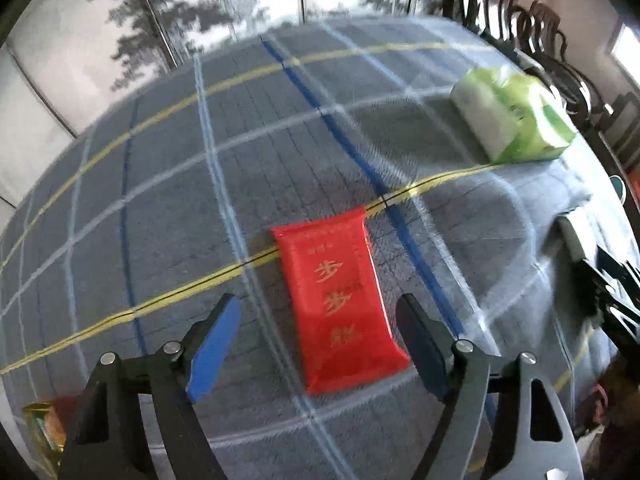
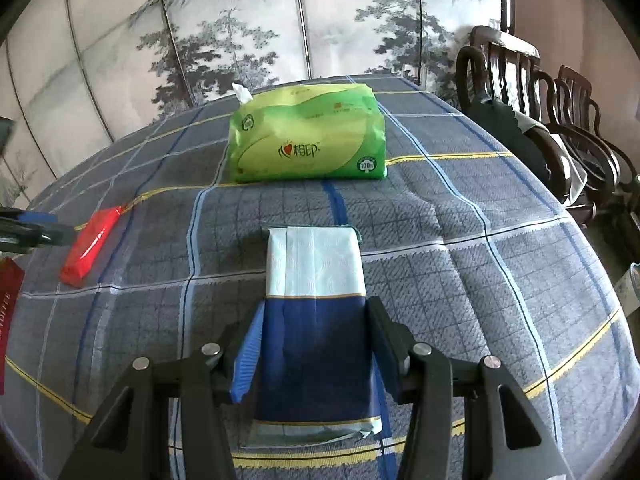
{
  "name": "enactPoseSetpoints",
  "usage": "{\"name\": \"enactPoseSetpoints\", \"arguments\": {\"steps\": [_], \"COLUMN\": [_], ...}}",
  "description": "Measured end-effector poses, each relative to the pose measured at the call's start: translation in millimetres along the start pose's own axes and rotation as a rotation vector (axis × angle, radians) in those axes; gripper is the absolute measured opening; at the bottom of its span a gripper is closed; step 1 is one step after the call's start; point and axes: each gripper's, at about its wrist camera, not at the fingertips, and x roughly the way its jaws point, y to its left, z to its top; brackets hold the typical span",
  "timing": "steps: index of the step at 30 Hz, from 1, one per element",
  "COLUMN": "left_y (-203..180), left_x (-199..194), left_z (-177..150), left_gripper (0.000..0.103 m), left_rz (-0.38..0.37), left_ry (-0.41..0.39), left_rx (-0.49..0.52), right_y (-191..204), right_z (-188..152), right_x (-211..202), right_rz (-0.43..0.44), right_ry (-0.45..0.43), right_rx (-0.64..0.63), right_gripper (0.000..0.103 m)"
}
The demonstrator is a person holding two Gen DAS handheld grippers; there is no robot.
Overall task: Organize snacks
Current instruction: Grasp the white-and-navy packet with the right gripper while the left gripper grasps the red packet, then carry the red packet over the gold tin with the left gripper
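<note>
My left gripper (image 1: 320,344) hangs with its jaws spread wide above the checked tablecloth (image 1: 160,200), straddling a red packet (image 1: 338,300) with gold Chinese characters I cannot read for blur. My right gripper (image 2: 316,344) is clamped on a blue-and-white tissue pack (image 2: 316,320) resting on the cloth near its front edge. Beyond it, toward the far edge, the green tissue pack (image 2: 306,136) reads "心相印" and "100%".

Motion-blurred left view; sharp right view; soft daylight; fisheye-bent edges
</note>
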Motion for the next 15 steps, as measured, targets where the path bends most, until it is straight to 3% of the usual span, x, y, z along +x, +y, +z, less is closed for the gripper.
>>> {"name": "enactPoseSetpoints", "arguments": {"steps": [3,6,10,15], "left_y": [-4.2,-6.0,-12.9,-10.1], "left_x": [21.5,19.1,16.2,-4.7], "left_z": [1.5,-0.5,-3.4,-31.8], "left_gripper": [0.072,0.043,0.040,0.040], "left_rz": [0.030,-0.013,0.021,-0.036], "left_ry": [0.057,0.006,-0.008,-0.028], "left_rx": [-0.018,-0.038,-0.029,-0.100], "right_y": [-4.2,-3.1,-0.8,15.1], "right_z": [0.5,0.9,1.4,1.6], "right_x": [1.8,2.8,4.5,9.2], "right_rz": [0.014,0.015,0.004,-0.047], "right_ry": [-0.002,0.000,0.003,0.026], "right_rx": [0.013,0.008,0.000,-0.079], "right_gripper": [0.051,0.053,0.055,0.064]}}
